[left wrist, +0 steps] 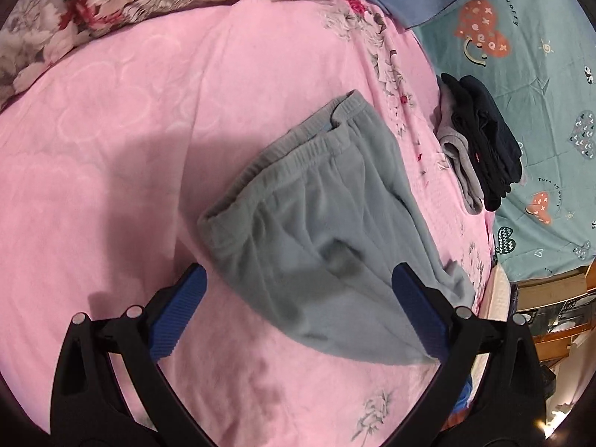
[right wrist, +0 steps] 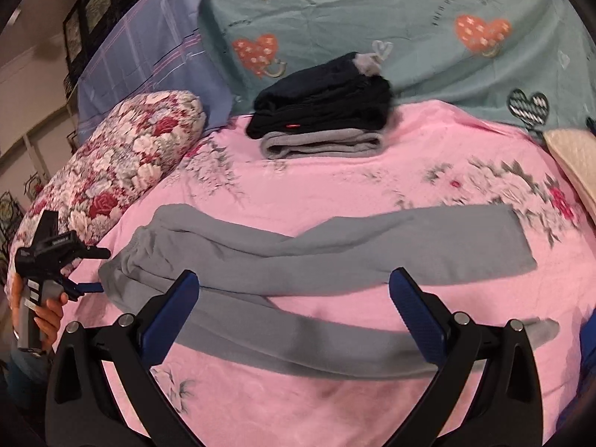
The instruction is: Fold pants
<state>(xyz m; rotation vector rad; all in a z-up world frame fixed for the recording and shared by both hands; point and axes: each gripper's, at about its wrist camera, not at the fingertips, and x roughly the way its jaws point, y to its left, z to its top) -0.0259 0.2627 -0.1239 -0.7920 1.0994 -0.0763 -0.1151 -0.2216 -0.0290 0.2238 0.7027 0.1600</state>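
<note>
The right gripper (right wrist: 294, 279) hangs over the near part of the bed, its blue-padded fingers (right wrist: 169, 320) spread wide apart with nothing between them. Under and just past its tips lie the grey pants (right wrist: 335, 253), spread lengthwise across the pink blanket (right wrist: 335, 182). The nearer leg runs below the gripper toward the blanket's right side; the farther leg lies flatter and ends near a flower print close to the right edge. The two legs cross near the middle. The waistband is bunched toward the left edge of the blanket.

The left gripper (left wrist: 298, 279) is likewise wide apart and empty, poised above the seat of the pants (left wrist: 316, 223), with the elastic waistband farther off in its view and the fabric lying loose on the blanket (left wrist: 111, 149). From the right wrist view this same tool (right wrist: 82, 287) shows at the far left, held in the person's hand (right wrist: 44, 316), its blue tips at or just beside the waistband; whether they touch the cloth cannot be told.

Farther on, at the blanket's far edge, sits a stack of folded clothes (right wrist: 324, 111), dark garments on top of a grey one. Left of it lies a floral quilt roll (right wrist: 123, 171), well apart from the pants. Beyond is a teal sheet with hearts (right wrist: 409, 11) and a lilac pillow (right wrist: 149, 63).
</note>
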